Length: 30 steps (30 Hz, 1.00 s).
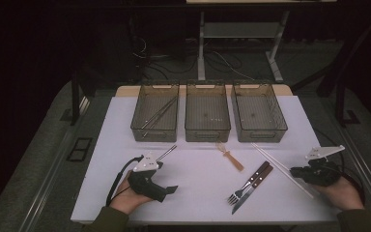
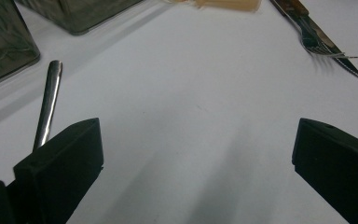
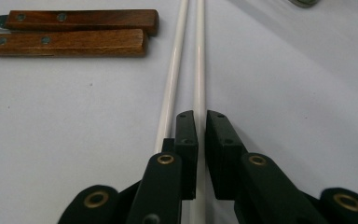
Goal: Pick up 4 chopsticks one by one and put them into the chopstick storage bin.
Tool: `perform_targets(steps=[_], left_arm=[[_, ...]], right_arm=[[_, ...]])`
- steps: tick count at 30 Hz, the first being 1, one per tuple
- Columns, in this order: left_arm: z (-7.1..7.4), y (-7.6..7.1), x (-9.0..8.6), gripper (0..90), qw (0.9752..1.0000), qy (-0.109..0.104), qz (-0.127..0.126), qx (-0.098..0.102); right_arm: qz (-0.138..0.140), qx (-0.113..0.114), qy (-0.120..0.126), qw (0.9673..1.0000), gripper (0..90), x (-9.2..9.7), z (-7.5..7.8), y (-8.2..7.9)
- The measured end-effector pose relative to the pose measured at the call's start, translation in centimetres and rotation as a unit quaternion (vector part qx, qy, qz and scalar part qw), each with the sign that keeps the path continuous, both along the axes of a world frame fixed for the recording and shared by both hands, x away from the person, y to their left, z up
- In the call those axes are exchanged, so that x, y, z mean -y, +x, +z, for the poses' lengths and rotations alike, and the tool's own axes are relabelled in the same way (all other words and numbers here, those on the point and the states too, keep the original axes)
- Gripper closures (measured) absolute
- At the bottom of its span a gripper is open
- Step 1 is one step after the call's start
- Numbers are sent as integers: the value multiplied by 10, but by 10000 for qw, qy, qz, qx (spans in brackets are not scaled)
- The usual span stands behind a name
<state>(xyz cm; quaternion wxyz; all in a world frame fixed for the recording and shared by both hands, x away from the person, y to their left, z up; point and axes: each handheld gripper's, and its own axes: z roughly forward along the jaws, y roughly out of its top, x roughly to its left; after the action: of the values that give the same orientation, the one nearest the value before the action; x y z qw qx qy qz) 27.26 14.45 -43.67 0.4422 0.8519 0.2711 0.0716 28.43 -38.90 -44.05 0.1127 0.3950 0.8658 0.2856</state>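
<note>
The jaws of the right gripper (image 3: pixel 200 122) are almost shut around one white chopstick (image 3: pixel 199 60), seemingly pinching it, though contact is hard to confirm; its twin (image 3: pixel 170 79) lies just beside, outside the jaws, on the bench (image 1: pixel 198 179). The left gripper (image 1: pixel 166 189) stands wide open with nothing between its jaws, near a metal chopstick (image 2: pixel 47 105). Of three bins, the left bin (image 1: pixel 155 131) already holds what look like metal chopsticks. Sorting seems barely begun: the fork (image 1: pixel 244 187), knife (image 1: pixel 253 186) and an amber piece (image 1: pixel 229 155) lie unsorted.
</note>
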Motion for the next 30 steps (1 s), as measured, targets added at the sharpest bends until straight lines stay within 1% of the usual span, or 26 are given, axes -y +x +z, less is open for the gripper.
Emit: perform_targets(steps=[2,5,9,16,19,25,30], left_arm=[[0,0,0,6,10000,2,2,4],[0,0,0,6,10000,5,-4,2],[0,0,0,6,10000,8,-5,10],[1,0,0,6,10000,-9,-18,27],[1,0,0,6,10000,-5,-22,28],[1,0,0,6,10000,-4,-23,31],[1,0,0,6,10000,-12,-22,36]], right_arm=[[-6,22,-28,10000,835,-1,0,-1],[-3,43,4,10000,838,0,0,-1],[-91,-18,66,9999,840,1,0,0],[-126,-60,136,9998,842,2,1,0],[-135,-53,261,9996,842,4,4,-1],[-112,52,398,9991,842,9,14,-6],[-74,144,563,9983,842,15,22,-10]])
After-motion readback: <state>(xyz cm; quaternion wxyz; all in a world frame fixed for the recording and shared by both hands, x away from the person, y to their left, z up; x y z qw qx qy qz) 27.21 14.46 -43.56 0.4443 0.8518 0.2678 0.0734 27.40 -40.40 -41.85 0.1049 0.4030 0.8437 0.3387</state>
